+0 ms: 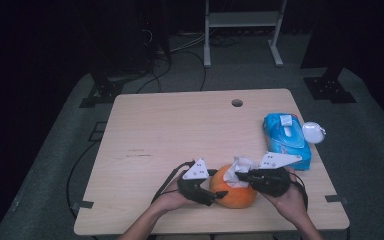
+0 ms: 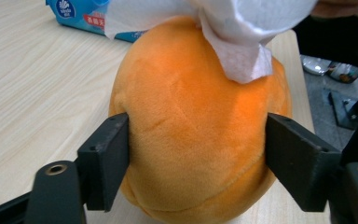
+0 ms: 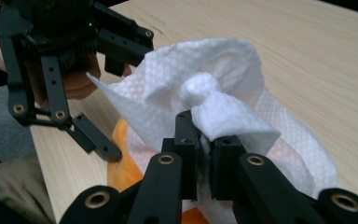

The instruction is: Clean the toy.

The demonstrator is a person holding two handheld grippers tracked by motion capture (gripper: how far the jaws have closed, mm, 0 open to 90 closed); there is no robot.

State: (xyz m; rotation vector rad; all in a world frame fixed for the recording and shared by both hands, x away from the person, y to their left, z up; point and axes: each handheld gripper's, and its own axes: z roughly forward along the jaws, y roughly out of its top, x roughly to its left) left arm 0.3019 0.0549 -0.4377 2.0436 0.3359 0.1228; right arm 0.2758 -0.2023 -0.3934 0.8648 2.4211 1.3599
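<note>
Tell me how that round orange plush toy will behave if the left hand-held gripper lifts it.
The round orange plush toy looks soft: its fuzzy surface dents where the left hand-held gripper presses, so it probably squashes rather than slips. It is likely light, and its rounded base may roll if released.

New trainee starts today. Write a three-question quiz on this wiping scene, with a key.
1. True or false: the left gripper has its fingers pressed on either side of the orange plush toy.
2. What does the right gripper pinch?
A. a white tissue
B. a sponge
C. a cable
3. Where on the table does the blue tissue pack lie?

Key:
1. True.
2. A: the white tissue, bunched on top of the toy.
3. Near the right edge, beyond the right gripper, beside a small white round thing.
</note>
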